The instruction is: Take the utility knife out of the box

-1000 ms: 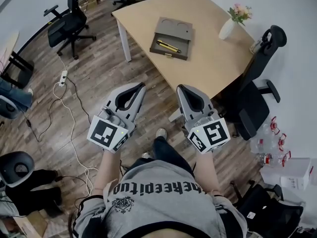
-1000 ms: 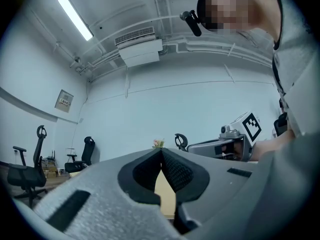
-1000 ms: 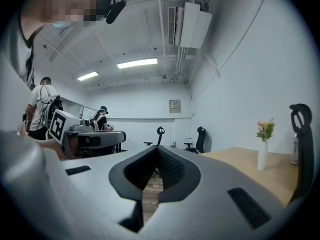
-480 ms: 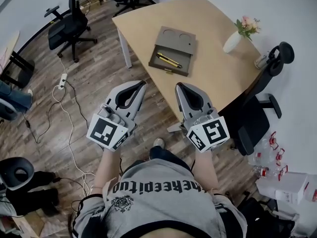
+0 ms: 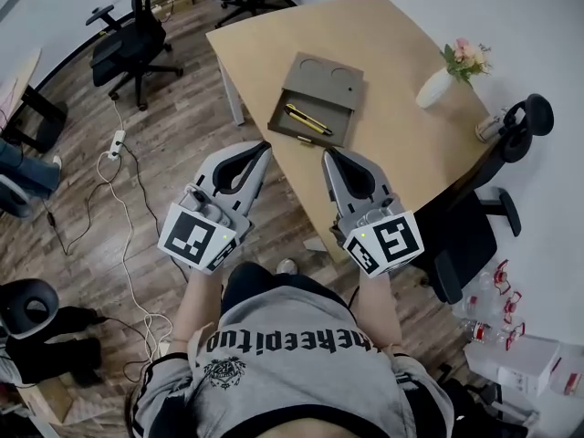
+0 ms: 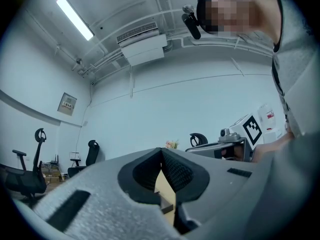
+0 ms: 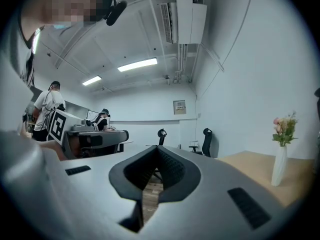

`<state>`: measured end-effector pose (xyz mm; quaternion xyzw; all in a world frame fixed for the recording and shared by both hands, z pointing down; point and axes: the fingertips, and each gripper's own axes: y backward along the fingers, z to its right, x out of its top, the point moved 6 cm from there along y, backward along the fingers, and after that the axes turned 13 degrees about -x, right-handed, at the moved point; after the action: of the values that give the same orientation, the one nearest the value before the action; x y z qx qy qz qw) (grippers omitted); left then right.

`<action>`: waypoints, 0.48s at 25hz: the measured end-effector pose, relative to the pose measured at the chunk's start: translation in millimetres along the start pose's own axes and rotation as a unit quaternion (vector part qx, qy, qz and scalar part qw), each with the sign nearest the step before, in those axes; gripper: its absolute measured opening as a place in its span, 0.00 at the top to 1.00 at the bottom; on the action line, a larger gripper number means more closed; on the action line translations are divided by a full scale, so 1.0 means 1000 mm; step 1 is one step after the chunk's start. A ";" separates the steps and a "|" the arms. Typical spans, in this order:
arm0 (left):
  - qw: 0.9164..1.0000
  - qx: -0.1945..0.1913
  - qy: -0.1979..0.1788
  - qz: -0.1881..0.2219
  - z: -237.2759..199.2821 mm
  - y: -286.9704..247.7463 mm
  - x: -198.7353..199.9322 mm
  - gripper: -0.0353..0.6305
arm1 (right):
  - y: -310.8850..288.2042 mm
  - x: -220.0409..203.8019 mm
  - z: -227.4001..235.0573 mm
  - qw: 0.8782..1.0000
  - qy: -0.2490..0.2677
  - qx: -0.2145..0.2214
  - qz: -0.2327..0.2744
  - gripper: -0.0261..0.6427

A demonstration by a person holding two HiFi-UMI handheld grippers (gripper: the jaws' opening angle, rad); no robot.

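A: You held both tools level in front of your chest. Your left gripper point(image 5: 265, 146) had its jaws together, tips meeting, with nothing between them; its own view point(image 6: 161, 151) showed the same.

B: Your right gripper point(image 5: 327, 153) matched it, with the jaws closed and empty, as its own view point(image 7: 157, 148) also showed. It was just beside the left one, at that one's three o'clock.

A: The utility knife point(image 5: 308, 119) was yellow and black. It lay slantwise in the half of the box point(image 5: 321, 82) nearer to you. Neither tool touched it.

B: From your gripper tips that box sat at about twelve o'clock, lying open on the table point(image 5: 383, 44). Two round hollows showed in its far half.

A: In the head view your right tool overlapped the table's near edge, while the left hung over the wooden floor point(image 5: 173, 126).

B: From the box, the white vase of flowers point(image 5: 438, 87) stood at about three o'clock, well apart from it on the same tabletop.

A: A black office chair point(image 5: 132, 44) stood at about ten o'clock from your left tool, and a power strip point(image 5: 117, 140) lay on the floor at its nine o'clock.
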<state>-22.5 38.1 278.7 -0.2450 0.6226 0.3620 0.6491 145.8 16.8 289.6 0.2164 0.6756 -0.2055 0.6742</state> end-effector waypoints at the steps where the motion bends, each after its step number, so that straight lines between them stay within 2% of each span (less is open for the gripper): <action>1: 1.000 0.001 0.000 0.000 -0.001 -0.002 -0.001 0.92 | -0.002 -0.001 0.003 1.000 -0.001 0.001 0.000 0.95; 12: 1.000 -0.010 0.004 -0.008 -0.030 -0.023 -0.010 0.92 | -0.029 -0.003 0.023 1.000 -0.008 -0.016 -0.001 0.95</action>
<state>-23.3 -1.2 282.0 -0.2586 0.6195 0.3620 0.6468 148.5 -20.5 292.4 0.2036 0.6736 -0.1971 0.6827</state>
